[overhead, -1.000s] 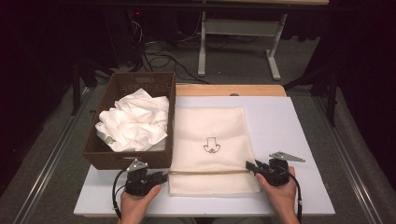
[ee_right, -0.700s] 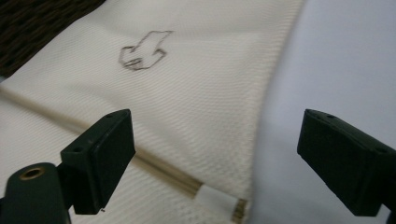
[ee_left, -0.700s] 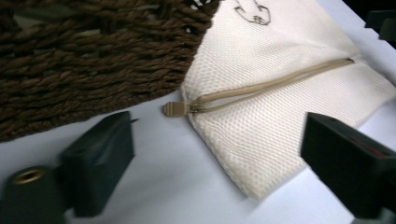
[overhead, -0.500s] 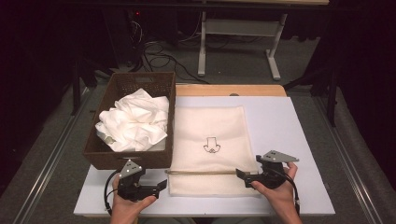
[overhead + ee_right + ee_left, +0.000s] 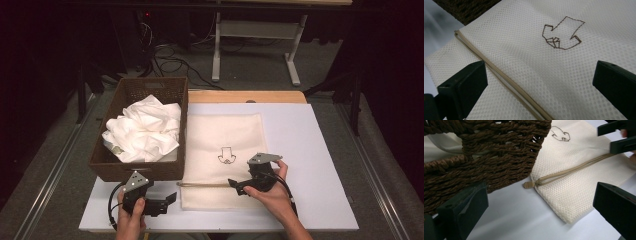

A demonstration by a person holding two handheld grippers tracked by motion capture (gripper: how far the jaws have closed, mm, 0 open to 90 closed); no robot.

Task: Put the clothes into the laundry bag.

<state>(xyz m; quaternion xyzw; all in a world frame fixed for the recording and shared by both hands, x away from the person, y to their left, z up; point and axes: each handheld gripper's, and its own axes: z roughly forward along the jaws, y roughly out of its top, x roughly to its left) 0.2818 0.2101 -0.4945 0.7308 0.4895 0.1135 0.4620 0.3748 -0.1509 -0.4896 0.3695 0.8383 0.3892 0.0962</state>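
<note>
Both my tools gape empty beside the cream mesh pouch (image 5: pixel 222 150): left tool (image 5: pixel 170 199) near its tan zipper pull (image 5: pixel 528 184), right tool (image 5: pixel 235 184) over the zipper (image 5: pixel 499 75).

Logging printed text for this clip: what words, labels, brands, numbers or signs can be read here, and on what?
No readable words, brands or numbers.
Cream mesh zip bag: one sign, a brown stitched outline like a folded garment, without letters.
Small tag on the crumpled white cloth in the brown woven basket: too small to read.
</note>
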